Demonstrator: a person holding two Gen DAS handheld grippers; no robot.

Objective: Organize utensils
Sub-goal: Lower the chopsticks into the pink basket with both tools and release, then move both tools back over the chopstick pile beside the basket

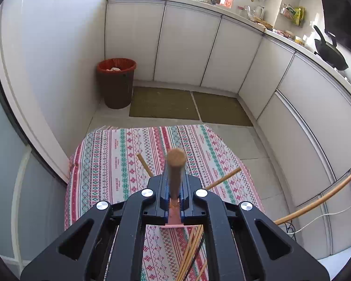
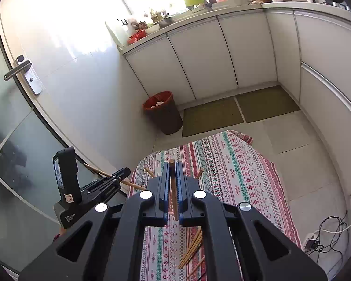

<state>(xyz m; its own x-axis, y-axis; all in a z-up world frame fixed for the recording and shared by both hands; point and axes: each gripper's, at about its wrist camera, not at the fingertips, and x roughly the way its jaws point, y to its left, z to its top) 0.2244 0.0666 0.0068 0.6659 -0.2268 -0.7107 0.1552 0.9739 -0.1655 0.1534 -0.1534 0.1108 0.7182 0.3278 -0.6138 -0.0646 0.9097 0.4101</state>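
Left gripper (image 1: 174, 180) is clamping a wooden stick (image 1: 175, 164); right gripper (image 2: 173, 182) is pinching one chopstick (image 2: 173, 187). Loose chopsticks (image 2: 192, 248) are lying on the patterned cloth (image 2: 234, 164), frame bottom-ctr. Kitchen: white cabinets (image 1: 187, 44) across the top, red-lined bin (image 1: 116, 82) mid-left, floor mats (image 1: 163, 103) ctr.

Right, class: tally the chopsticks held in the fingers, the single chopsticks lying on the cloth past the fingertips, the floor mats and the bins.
Held chopsticks: 2 (left-held chopstick, right-held chopstick)
Single chopsticks on the cloth: 2 (left one, right one)
Floor mats: 2 (left mat, right mat)
Bins: 1 (bin)
Total: 7
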